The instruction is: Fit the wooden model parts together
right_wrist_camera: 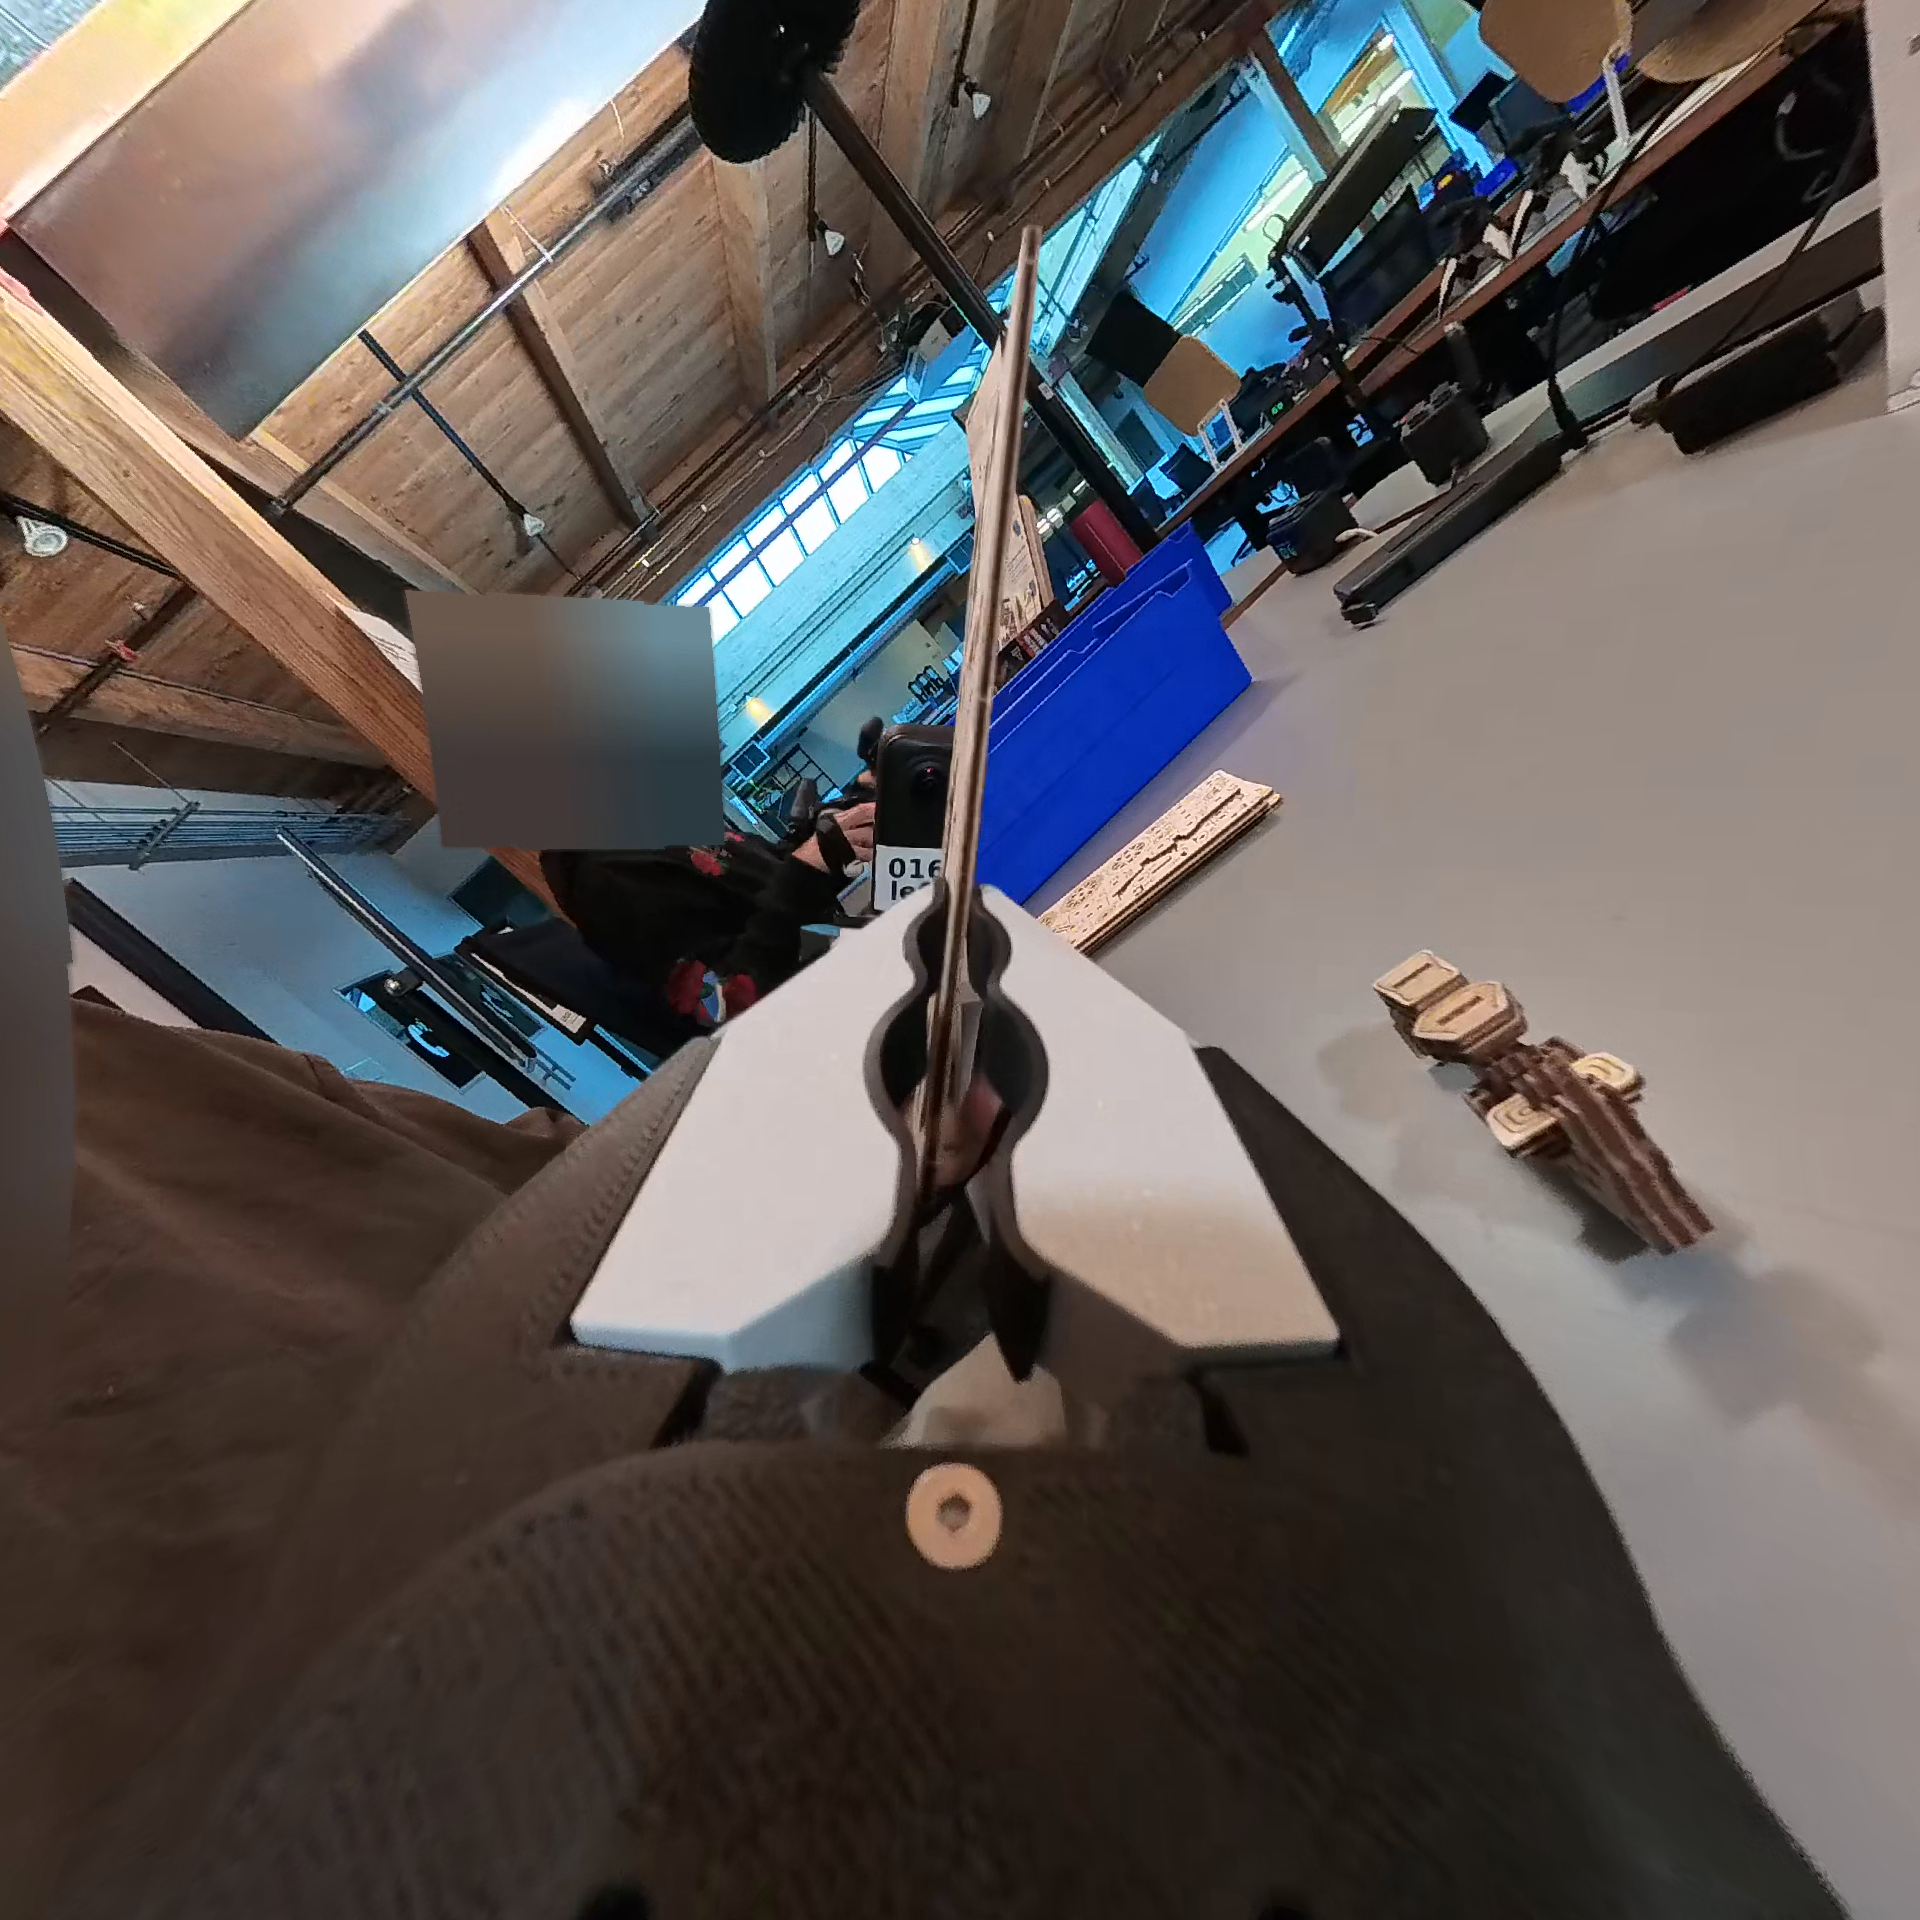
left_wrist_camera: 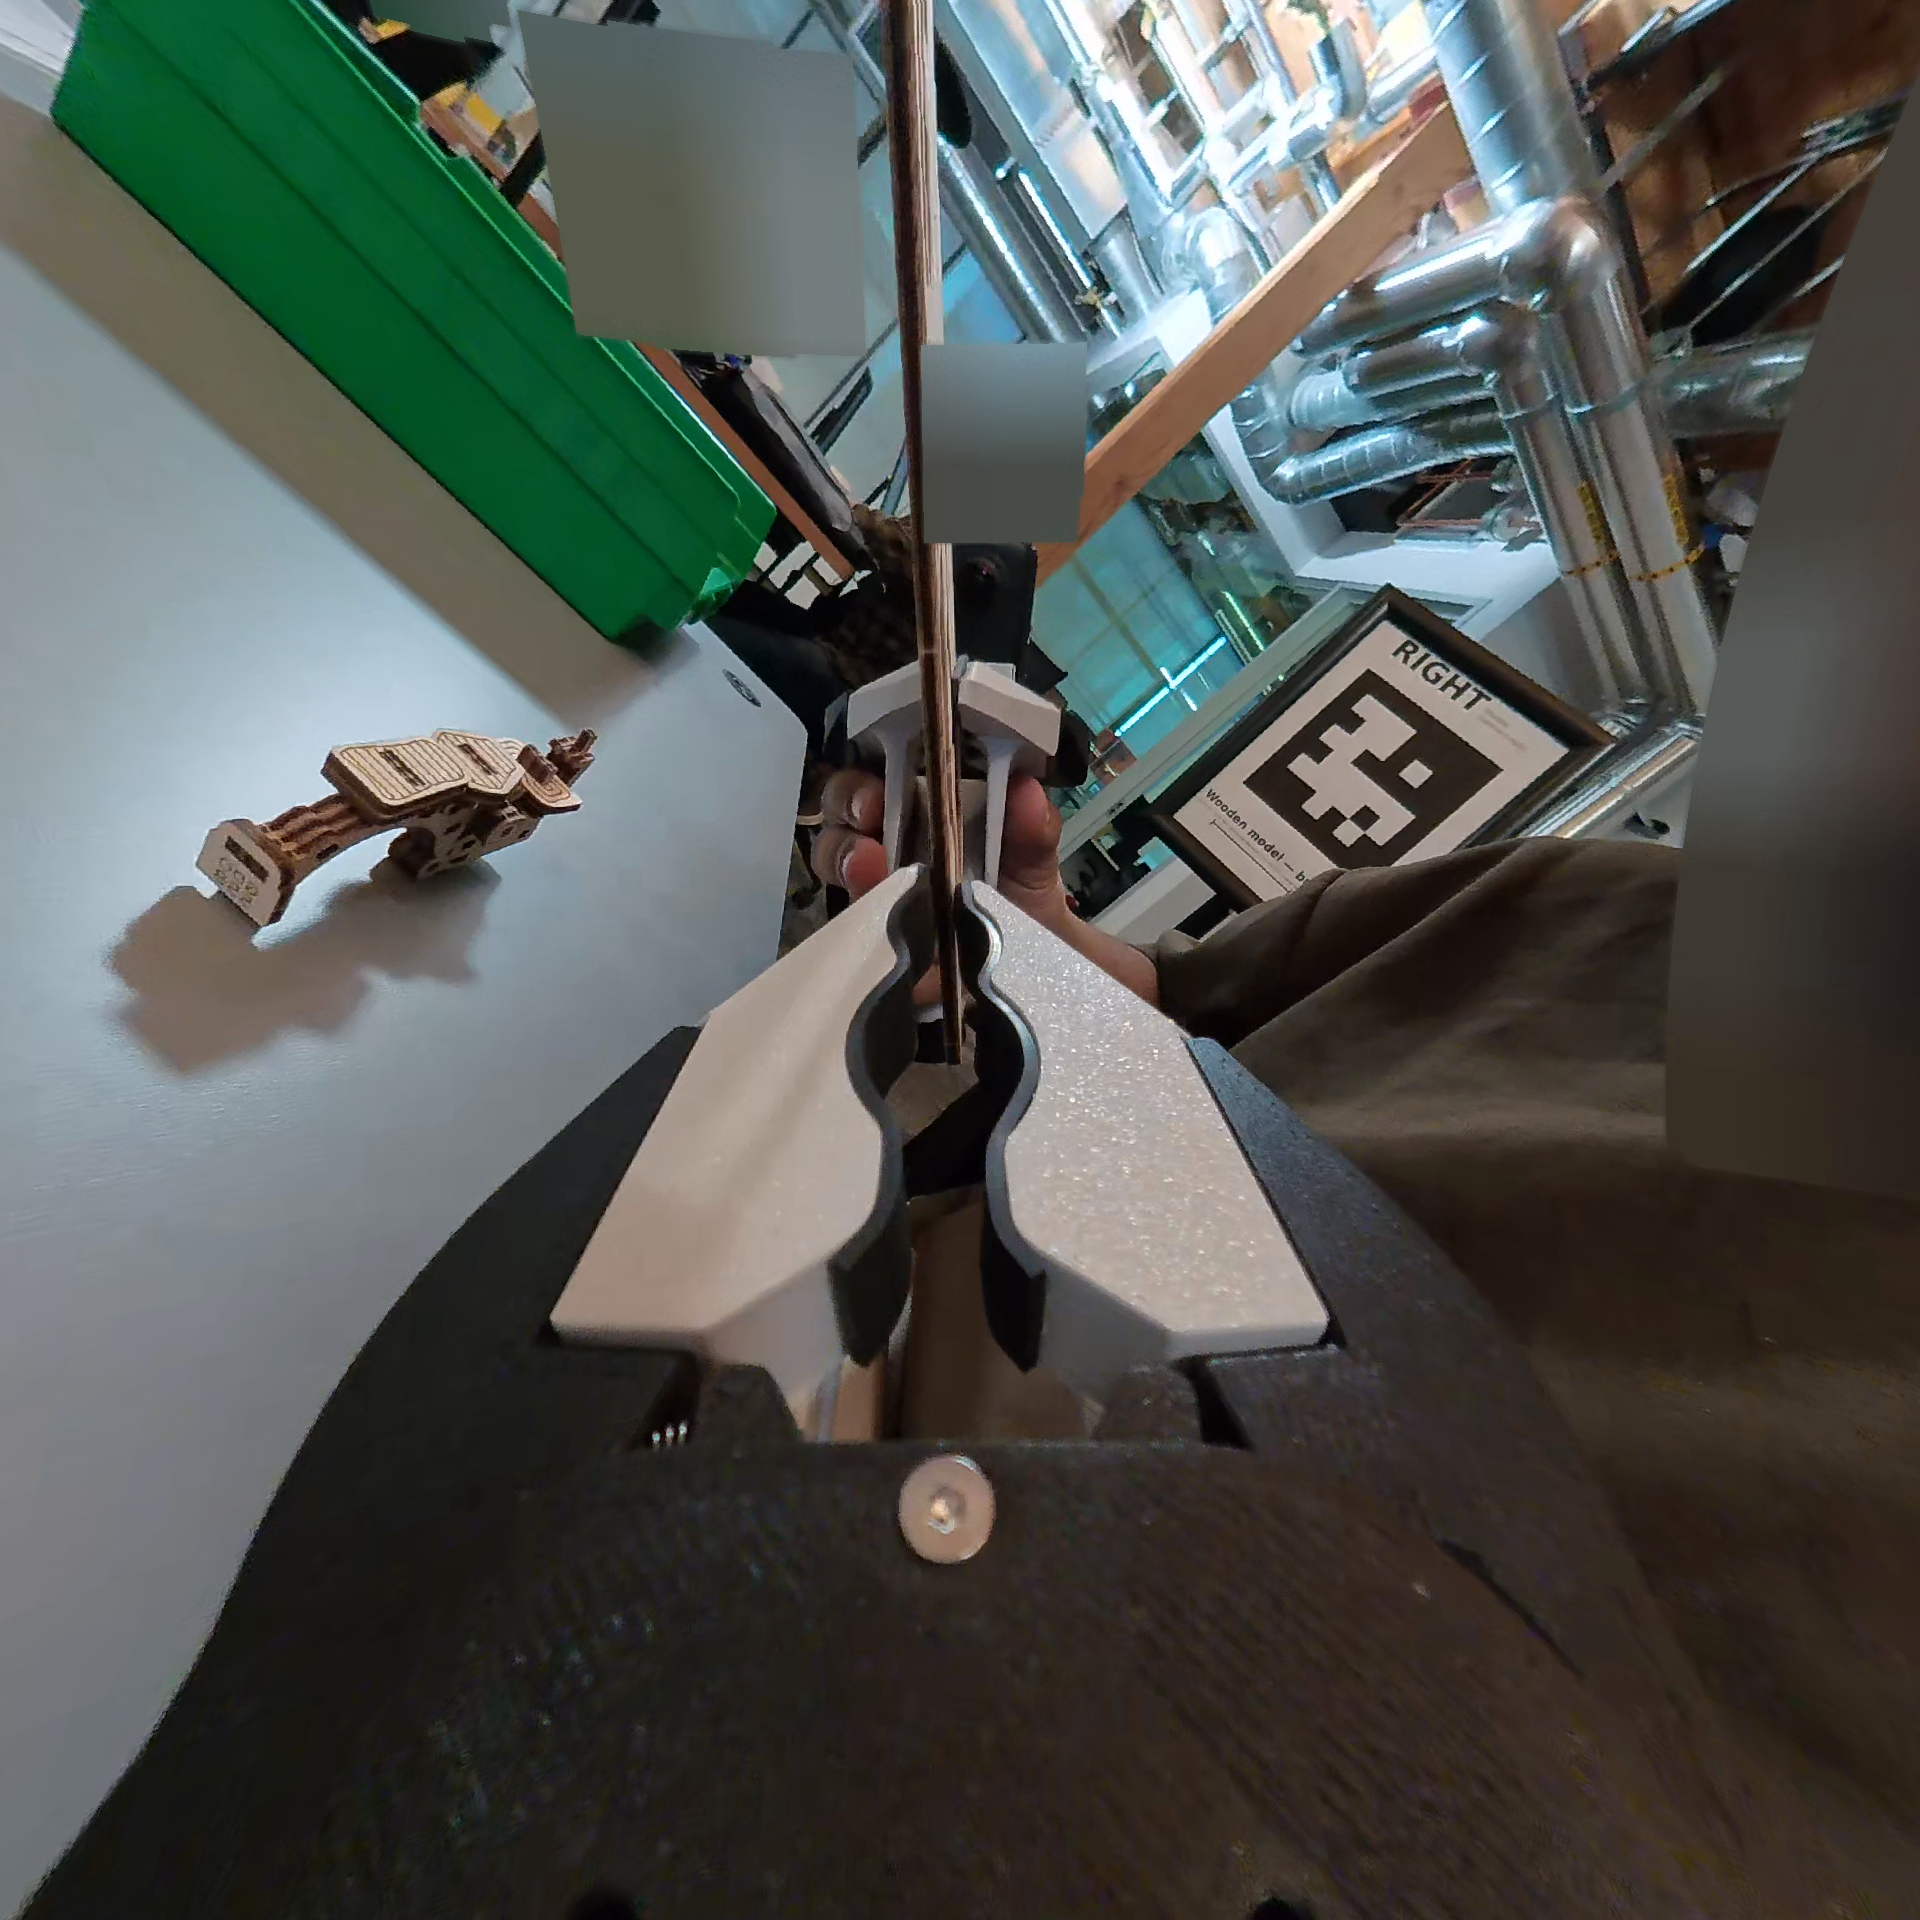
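Both tongs clamped on one thin plywood sheet, edge-on.

My left tongs [left_wrist_camera: 948, 894] and right tongs [right_wrist_camera: 961, 914] each grip the thin flat wooden parts sheet [left_wrist_camera: 920, 416], lifted off the grey table [left_wrist_camera: 208, 1143]. The partly built brown wooden model [left_wrist_camera: 416, 810] lies there, seemingly unfinished; more pieces still need fitting.
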The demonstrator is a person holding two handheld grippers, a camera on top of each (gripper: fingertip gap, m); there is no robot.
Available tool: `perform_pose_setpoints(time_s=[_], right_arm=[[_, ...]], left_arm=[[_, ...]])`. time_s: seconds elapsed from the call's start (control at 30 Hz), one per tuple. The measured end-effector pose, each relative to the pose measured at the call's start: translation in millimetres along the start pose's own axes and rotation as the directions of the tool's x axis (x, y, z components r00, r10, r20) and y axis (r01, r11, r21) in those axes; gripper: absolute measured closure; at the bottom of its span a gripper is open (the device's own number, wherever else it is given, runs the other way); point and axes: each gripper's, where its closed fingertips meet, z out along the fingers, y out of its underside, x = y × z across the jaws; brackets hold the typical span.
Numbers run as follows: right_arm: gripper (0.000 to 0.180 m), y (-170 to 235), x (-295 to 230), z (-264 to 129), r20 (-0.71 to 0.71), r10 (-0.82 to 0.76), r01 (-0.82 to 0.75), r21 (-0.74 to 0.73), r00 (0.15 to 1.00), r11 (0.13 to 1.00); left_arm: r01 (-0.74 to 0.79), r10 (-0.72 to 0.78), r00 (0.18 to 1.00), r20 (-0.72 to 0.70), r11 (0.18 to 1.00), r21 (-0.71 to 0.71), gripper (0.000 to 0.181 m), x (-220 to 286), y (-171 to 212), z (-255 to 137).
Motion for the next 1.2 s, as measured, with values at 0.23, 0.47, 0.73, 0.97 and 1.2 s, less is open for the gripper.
perform_pose_setpoints(time_s=[0.23, 0.47, 0.73, 0.97, 1.2], right_arm=[[0.175, 0.3, 1.6, -1.2, -0.013, -0.051, 0.051, -0.014, 0.999, 0.999], [0.177, 0.8, 6.3, -2.1, -0.039, -0.101, 0.100, -0.035, 0.994, 0.994], [0.177, 5.9, 8.2, 0.1, -0.039, -0.088, 0.086, -0.059, 0.995, 0.995], [0.177, 7.8, 8.4, 0.7, -0.037, -0.087, 0.085, -0.069, 0.995, 0.994], [0.176, 8.5, 8.3, 0.8, -0.035, -0.086, 0.084, -0.070, 0.996, 0.994]], left_arm=[[-0.009, 0.009, 1.000, 0.003, 1.000, 0.030, 0.180, -0.2, -7.2, -5.7], [0.009, -0.009, 1.000, 0.007, 0.999, 0.048, 0.180, -3.4, -11.7, -10.6], [0.024, -0.024, 1.000, -0.002, 0.996, 0.085, 0.181, -4.3, -17.9, -15.0], [0.020, -0.019, 1.000, -0.003, 0.996, 0.090, 0.180, -3.6, -18.7, -15.7], [0.019, -0.019, 1.000, -0.005, 0.995, 0.094, 0.180, -2.9, -19.2, -15.9]])
